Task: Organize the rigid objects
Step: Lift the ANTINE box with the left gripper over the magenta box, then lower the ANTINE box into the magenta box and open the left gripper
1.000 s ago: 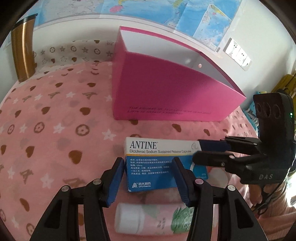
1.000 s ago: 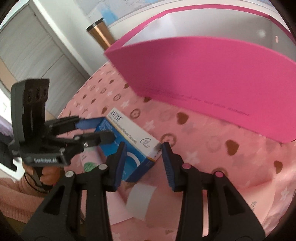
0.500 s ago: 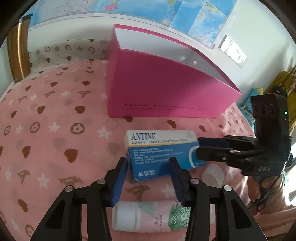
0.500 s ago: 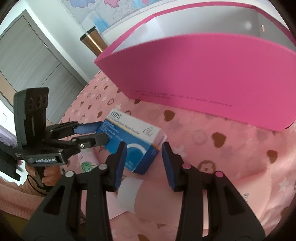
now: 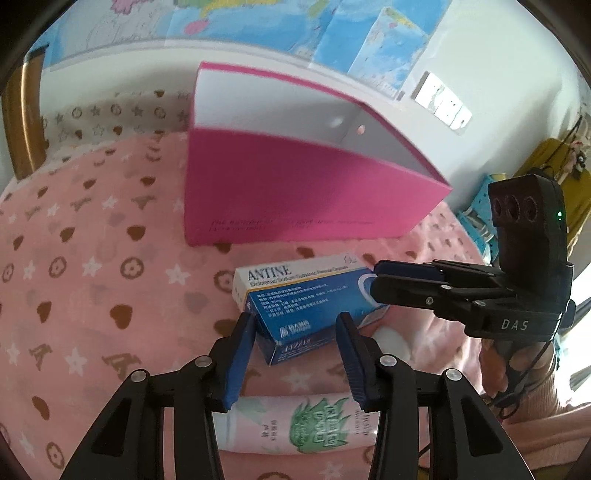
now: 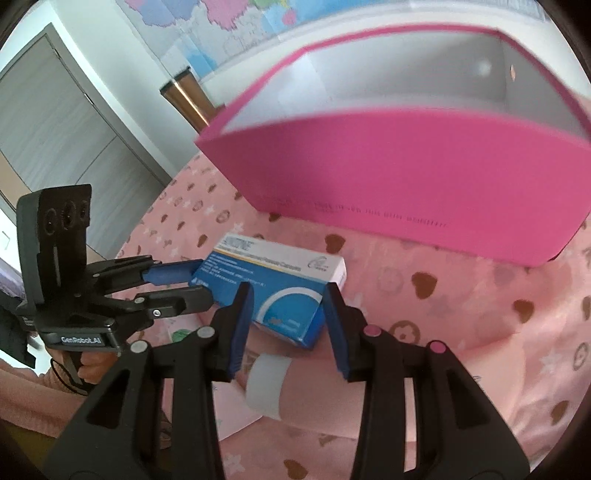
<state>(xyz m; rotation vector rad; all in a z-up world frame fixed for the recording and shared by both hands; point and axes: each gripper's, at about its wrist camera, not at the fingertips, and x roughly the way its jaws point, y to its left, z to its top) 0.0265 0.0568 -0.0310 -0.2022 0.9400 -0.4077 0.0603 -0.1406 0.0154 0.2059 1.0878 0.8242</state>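
Both sets of jaws are clamping the medicine box [image 5: 310,295], left gripper [image 5: 295,354] and right gripper [image 6: 286,319] at opposite ends, lifting it clear of the blanket; they should be rising level together toward the pink box [image 5: 295,199].

A lived-in room of a home: a soft pink fleece blanket printed with brown hearts and white stars [image 5: 92,236] covers the surface, large blue paper wall maps [image 5: 354,33] hang above it, and a grey panelled wardrobe door [image 6: 55,122] stands beside a white wall socket strip [image 5: 441,105].
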